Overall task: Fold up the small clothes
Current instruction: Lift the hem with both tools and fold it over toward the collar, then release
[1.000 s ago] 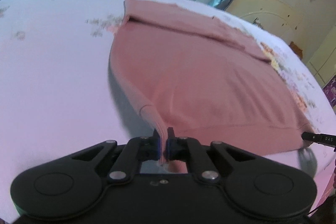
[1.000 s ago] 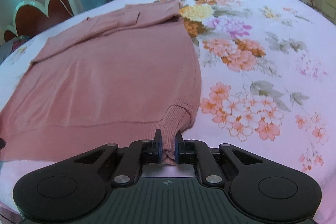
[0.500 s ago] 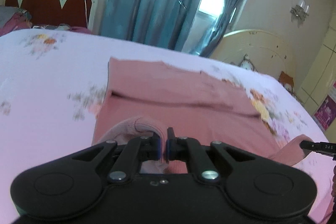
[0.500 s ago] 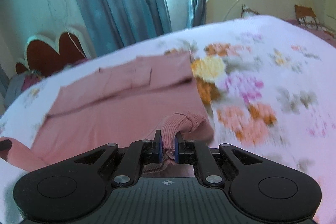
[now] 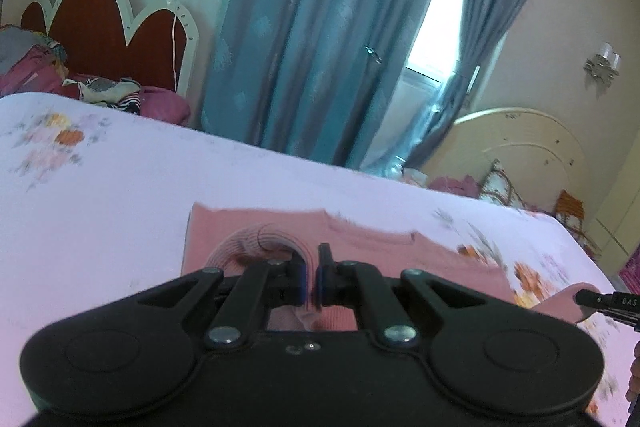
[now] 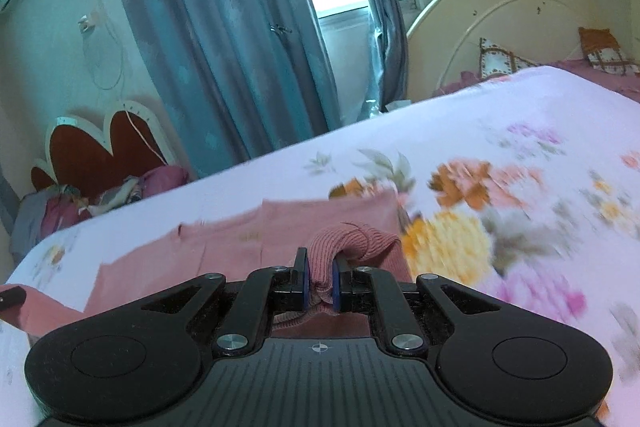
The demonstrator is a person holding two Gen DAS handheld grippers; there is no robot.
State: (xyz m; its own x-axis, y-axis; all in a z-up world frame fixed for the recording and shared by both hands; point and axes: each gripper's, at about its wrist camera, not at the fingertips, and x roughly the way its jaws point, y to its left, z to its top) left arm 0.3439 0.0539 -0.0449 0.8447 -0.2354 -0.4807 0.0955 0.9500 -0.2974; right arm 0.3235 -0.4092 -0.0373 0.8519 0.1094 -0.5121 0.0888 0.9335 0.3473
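A pink knitted sweater (image 5: 248, 227) lies on the flowered bed sheet (image 5: 100, 195). My left gripper (image 5: 311, 267) is shut on its ribbed hem corner, which arches up in a loop just left of the fingers. In the right wrist view the same sweater (image 6: 224, 247) spreads to the left, and my right gripper (image 6: 319, 273) is shut on the other ribbed hem corner, bunched between the blue pads. Both held corners hang over the sweater's far part, near its neckline. The right gripper's fingertip (image 5: 588, 297) shows at the left view's right edge, still pinching pink cloth.
Teal curtains (image 5: 320, 27) and a bright window stand beyond the bed's far edge. A red scalloped headboard (image 5: 100, 23) with piled clothes is at the far left. A cream headboard (image 6: 500, 27) with pillows is at the right. Flowered sheet extends to the right.
Both grippers have lifted the hem corners off the bed and carried them forward over the sweater toward its neckline. Most of the sweater body has dropped below the view.
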